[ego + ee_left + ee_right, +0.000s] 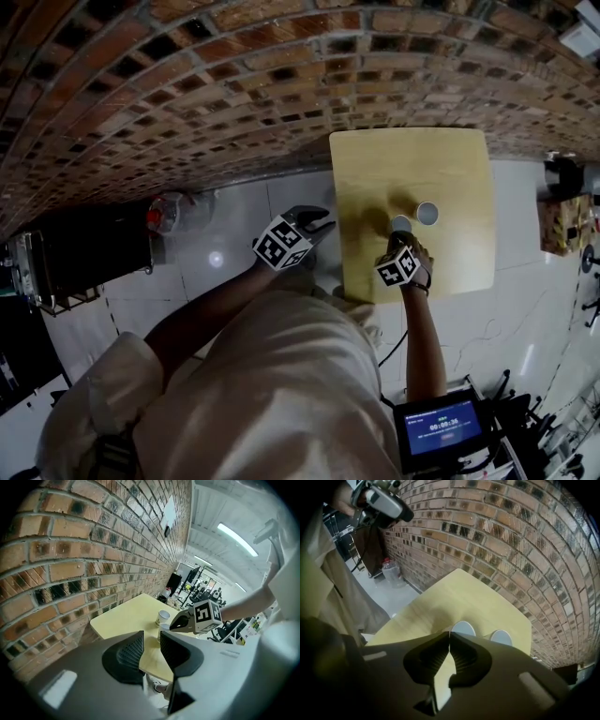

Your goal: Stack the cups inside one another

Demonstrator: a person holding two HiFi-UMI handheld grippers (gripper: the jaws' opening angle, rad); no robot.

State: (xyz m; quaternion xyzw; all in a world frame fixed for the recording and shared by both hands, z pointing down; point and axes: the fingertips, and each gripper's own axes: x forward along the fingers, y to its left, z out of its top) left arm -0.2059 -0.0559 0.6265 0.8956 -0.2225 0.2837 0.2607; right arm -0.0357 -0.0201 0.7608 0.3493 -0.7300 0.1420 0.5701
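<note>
Pointing the right gripper (pixel 449 633) steeply down over the pale wooden tabletop (pixel 450 159), jaws clenched tip to tip right at the near rim of the near cup (pixel 463 627). Not showing, in any view, whether that thin rim is pinched between the pads. Standing upright just beside it, on the side toward the brick wall (pixel 234 84), the far cup (pixel 501 637), white like the first and open at the top, the two not nested. Sitting, both of them, around the middle of the tabletop, a little toward the person's edge.

Holding the left gripper (pixel 151 645) off the tabletop's left edge, over the white tiled floor (pixel 234 253), tilted downward toward the cups and well apart from them. Showing its jaws released, a clear gap between the ribbed pads with nothing in it, only tabletop seen through the gap.

Lying on the floor by the wall, left of the tabletop, a clear plastic bottle (pixel 173 212) with a red cap.
</note>
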